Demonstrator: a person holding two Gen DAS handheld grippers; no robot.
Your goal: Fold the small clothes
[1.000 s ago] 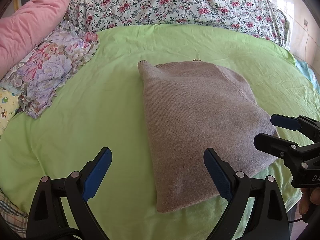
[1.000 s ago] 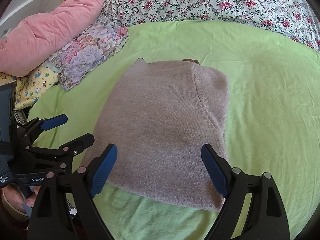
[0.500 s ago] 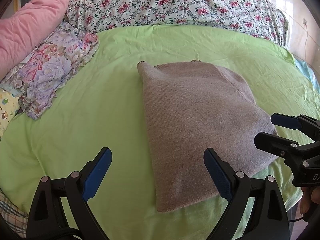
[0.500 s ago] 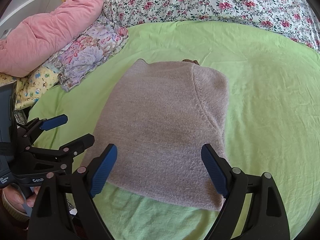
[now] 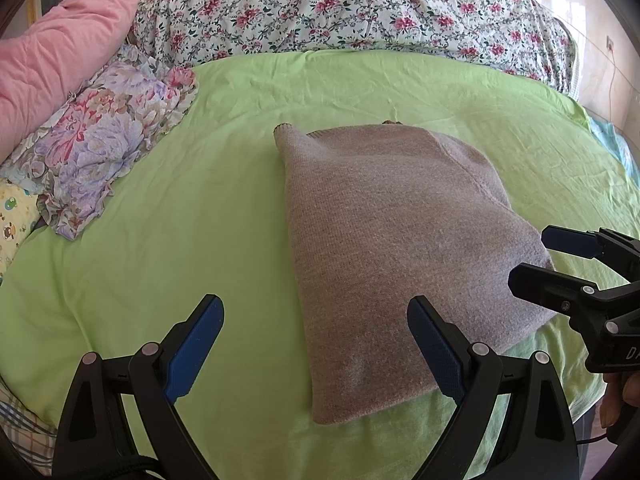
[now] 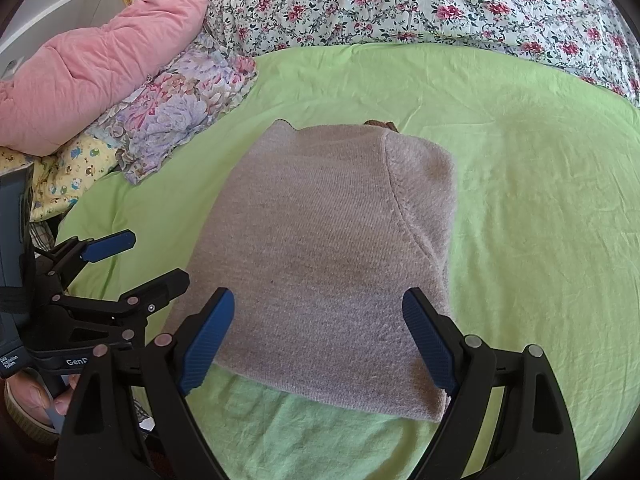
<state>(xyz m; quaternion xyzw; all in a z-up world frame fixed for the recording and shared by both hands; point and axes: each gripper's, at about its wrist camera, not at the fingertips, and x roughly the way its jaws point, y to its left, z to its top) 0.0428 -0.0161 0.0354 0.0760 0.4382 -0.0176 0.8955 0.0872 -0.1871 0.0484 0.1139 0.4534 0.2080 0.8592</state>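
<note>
A grey-brown knitted sweater (image 5: 392, 240) lies folded into a rough rectangle on the green sheet (image 5: 160, 240), its sleeves tucked out of sight. My left gripper (image 5: 316, 332) is open, held just before the sweater's near left corner, nothing between its blue pads. In the right wrist view the sweater (image 6: 320, 248) fills the middle, and my right gripper (image 6: 318, 320) hangs open over its near edge, empty. The right gripper (image 5: 560, 256) also shows at the left view's right edge, and the left gripper (image 6: 132, 256) at the right view's left edge.
A purple floral pillow (image 5: 100, 140) and a pink quilt (image 5: 52, 52) lie at the left. A rose-patterned duvet (image 5: 360, 8) runs along the back. A cartoon-print cloth (image 6: 68, 172) lies near the bed's left edge. A hand (image 6: 36, 396) holds the left gripper's handle.
</note>
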